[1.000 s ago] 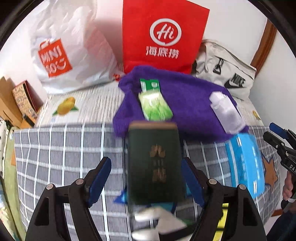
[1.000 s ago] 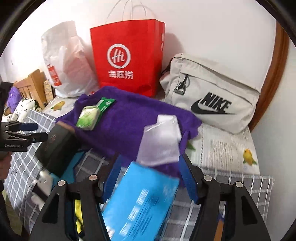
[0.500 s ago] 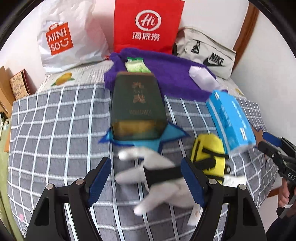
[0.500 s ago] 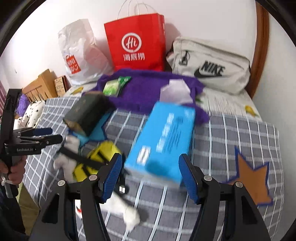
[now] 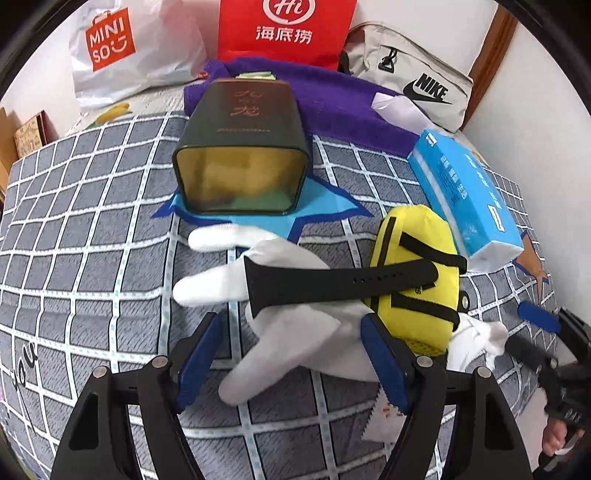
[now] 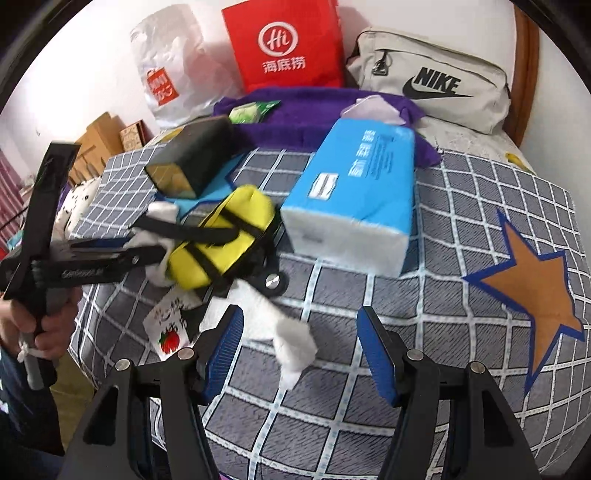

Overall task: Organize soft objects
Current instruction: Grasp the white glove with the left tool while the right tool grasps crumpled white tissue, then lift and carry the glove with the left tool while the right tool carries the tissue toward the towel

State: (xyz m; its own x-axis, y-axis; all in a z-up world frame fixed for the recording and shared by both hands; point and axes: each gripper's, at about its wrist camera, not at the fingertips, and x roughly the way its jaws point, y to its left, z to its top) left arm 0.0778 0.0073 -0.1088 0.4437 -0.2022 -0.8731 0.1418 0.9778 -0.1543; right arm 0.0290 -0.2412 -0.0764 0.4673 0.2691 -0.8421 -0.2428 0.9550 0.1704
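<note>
A white glove [image 5: 295, 332] lies on the checked bedcover with a black strap [image 5: 340, 284] across it. A yellow pouch [image 5: 417, 266] lies to its right, also in the right wrist view [image 6: 225, 236]. My left gripper [image 5: 291, 358] is open, its blue pads on either side of the glove's cuff end. My right gripper [image 6: 299, 354] is open and empty above a second white glove [image 6: 280, 332]. A blue tissue pack [image 6: 354, 199] lies beyond it. A purple towel [image 5: 332, 99] lies at the back with a green packet [image 6: 251, 110] on it.
A dark green tin [image 5: 240, 155] lies on its side behind the gloves. A red paper bag [image 5: 284, 29], a white Miniso bag [image 5: 122, 48] and a beige Nike bag [image 6: 436, 81] stand against the wall. A small strawberry card [image 6: 170, 325] lies near the bed edge.
Both grippers have pulled back and lowered toward the near bed edge. The gloves and yellow pouch now sit close before the fingers. Both stay open.
</note>
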